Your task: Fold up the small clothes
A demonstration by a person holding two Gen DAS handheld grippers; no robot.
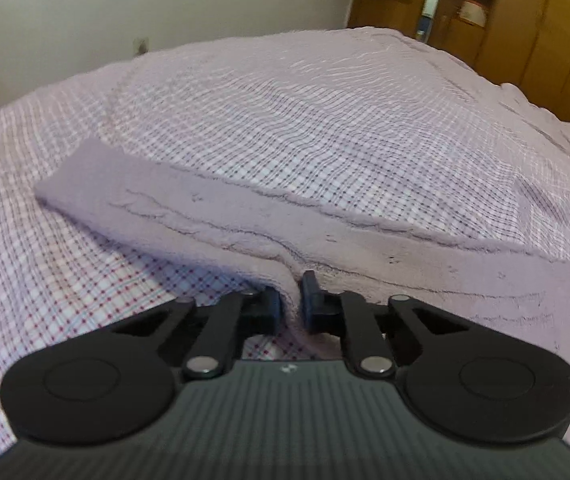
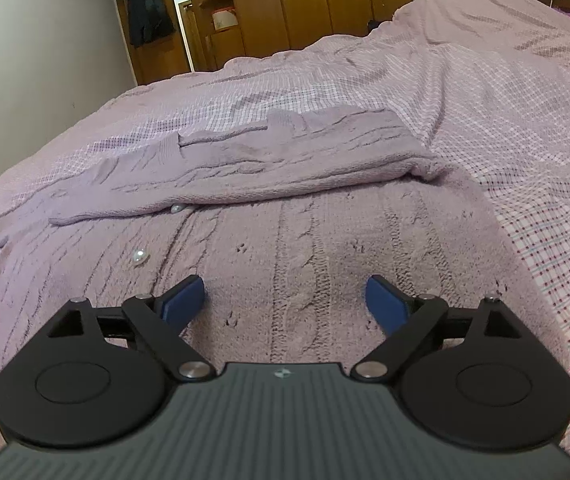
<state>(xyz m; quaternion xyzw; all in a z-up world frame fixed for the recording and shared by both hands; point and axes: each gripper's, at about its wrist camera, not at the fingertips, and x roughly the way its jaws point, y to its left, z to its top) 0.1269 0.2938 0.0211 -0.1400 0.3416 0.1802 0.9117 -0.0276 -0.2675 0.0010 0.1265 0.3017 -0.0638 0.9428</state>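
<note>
Right gripper [image 2: 285, 300] sits just above the lilac cable-knit cardigan [image 2: 305, 248], blue fingers [image 2: 183, 300] spread wide with nothing between them. Knit fills the space ahead; a sleeve [image 2: 221, 176] is folded across the body further out, and a pearly button [image 2: 140, 257] sits off to the left. Left gripper [image 1: 291, 300] is pinched tight on the cardigan's edge [image 1: 245, 216], fabric bunching between the pads. All of it lies on a checked bedspread [image 1: 325, 112], wooden wardrobe [image 2: 305, 0] behind.

Cardigan [image 2: 285, 240] running under the right gripper's body, near hem hidden, one pearl button [image 2: 175, 208] half tucked beneath the folded sleeve [image 2: 245, 160], far wardrobe [image 2: 305, 4] cut off by the top edge, shelf items too small to tell
</note>
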